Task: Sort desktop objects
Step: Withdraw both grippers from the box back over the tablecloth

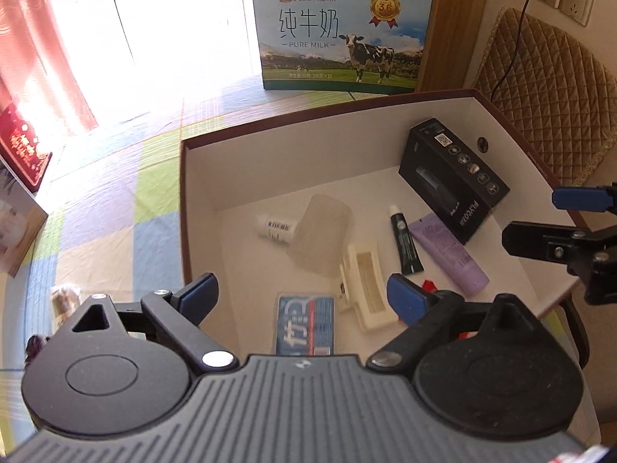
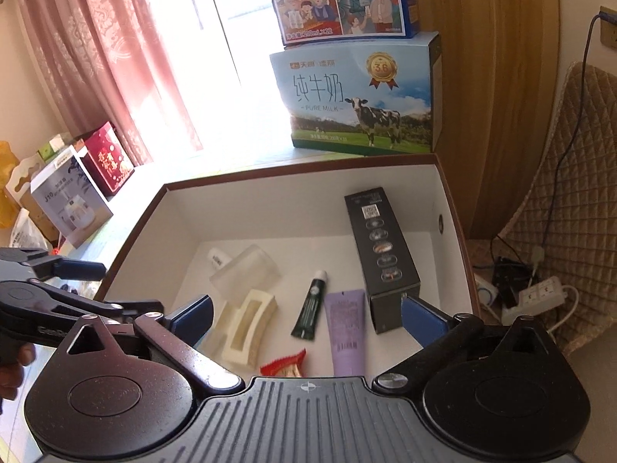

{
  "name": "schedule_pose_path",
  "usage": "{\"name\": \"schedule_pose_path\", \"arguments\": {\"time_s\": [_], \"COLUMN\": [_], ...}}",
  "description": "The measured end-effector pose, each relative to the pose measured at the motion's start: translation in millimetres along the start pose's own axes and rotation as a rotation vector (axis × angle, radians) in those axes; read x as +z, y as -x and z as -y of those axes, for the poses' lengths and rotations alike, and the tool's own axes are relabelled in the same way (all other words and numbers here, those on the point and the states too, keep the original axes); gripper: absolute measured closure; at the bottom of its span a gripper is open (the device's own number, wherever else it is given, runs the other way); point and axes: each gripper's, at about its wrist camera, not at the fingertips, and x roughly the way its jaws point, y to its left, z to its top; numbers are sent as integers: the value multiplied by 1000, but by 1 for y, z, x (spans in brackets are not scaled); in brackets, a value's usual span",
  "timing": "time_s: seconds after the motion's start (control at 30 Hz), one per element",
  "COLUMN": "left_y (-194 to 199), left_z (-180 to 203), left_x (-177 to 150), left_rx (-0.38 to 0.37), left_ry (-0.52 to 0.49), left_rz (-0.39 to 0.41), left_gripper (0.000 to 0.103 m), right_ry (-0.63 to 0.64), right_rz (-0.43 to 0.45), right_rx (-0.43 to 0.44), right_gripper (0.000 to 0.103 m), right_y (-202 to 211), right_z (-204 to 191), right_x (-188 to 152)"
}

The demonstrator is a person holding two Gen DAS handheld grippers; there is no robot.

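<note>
A brown-rimmed white box [image 1: 200,185] [image 2: 455,208] holds the sorted objects: a black carton [image 1: 453,177] [image 2: 381,254], a purple tube [image 1: 449,254] [image 2: 347,332], a dark green tube [image 1: 404,241] [image 2: 311,306], a cream hair clip [image 1: 366,289] [image 2: 246,324], a frosted cup [image 1: 320,235] [image 2: 246,270], a small white bottle [image 1: 275,227] [image 2: 218,258], a blue card pack [image 1: 304,324] and a red snack wrapper [image 2: 283,364]. My left gripper [image 1: 302,299] is open and empty above the box's near side. My right gripper [image 2: 306,316] is open and empty above the box.
Milk cartons [image 1: 339,38] [image 2: 358,96] stand behind the box. A red gift box [image 2: 110,158] and a white appliance box [image 2: 69,204] stand at the left on the checked tablecloth [image 1: 115,200]. A quilted chair [image 1: 551,104] and a power strip [image 2: 540,293] are at the right.
</note>
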Motion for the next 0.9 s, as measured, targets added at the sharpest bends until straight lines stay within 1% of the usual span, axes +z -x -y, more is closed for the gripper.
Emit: {"name": "schedule_pose_path", "arguments": {"time_s": [0.2,0.37,0.6,0.9], "left_y": [25,46,65,90], "left_z": [-3,-7,-15,-26], "left_x": [-13,-29,-51,-76], "left_rx": [7,20,38,51], "left_ry": [29,49,80,96], "left_rz": [20,28,28,37], "left_gripper": [9,6,6,6], "right_ry": [24,48,57,64], "right_rz": [7,4,-12,-59], "right_rx": [-17,-22,-6,13], "right_gripper": [2,2,2,2], "right_y": [20,31,44,52], "right_z": [-8,-18,-33,-54], "right_x": [-9,-21,-37,-59]}}
